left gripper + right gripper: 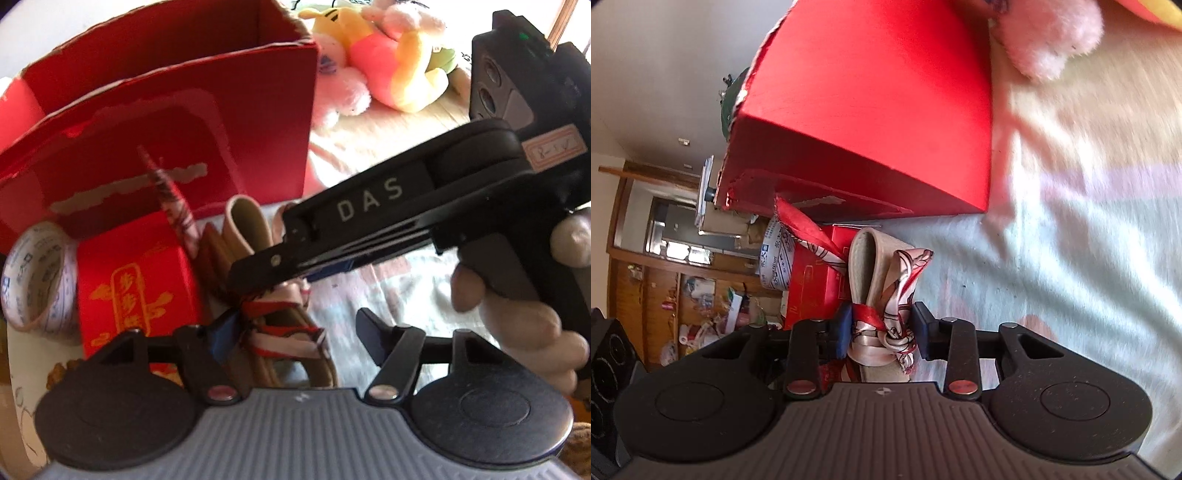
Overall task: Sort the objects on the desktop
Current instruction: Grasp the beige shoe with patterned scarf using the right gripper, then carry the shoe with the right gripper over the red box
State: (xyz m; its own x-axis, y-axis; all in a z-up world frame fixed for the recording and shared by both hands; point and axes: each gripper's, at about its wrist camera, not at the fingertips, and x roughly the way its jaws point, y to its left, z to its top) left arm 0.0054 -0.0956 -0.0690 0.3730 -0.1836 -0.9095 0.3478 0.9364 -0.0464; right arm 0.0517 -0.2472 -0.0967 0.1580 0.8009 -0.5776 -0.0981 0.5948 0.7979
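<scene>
Two grippers work at one beige strap (866, 258) with a red and pink patterned scarf (894, 325) knotted round it. The right gripper (882, 328) is rolled onto its side, so the room stands sideways in its view, and its blue-padded fingers (843, 325) are pinched narrow on the strap at the knot. Seen from the left wrist, this right gripper (258, 266) comes in slanting down from the upper right, its black body marked DAS, with the person's hand (517, 317) wrapped round the grip; its tip lies across the strap (243, 229) and hides the middle of it. The left gripper (295, 332) sits low and level just below the strap, fingers spread wide, the left finger against the scarf's striped folds (280, 325) and the right finger (373, 339) standing free over the pale cloth (406, 288) that covers the table; whether the left one truly presses the scarf I cannot tell. Behind the strap stands a large open red carton (177, 122) with torn edges. Left of the strap, touching or nearly so, is a small red box with gold characters (136, 291), and beyond that box a roll of printed tape (37, 280) stands on edge. Well behind the strap, past the carton's corner, lie plush toys (388, 55) in yellow, pink and white.
</scene>
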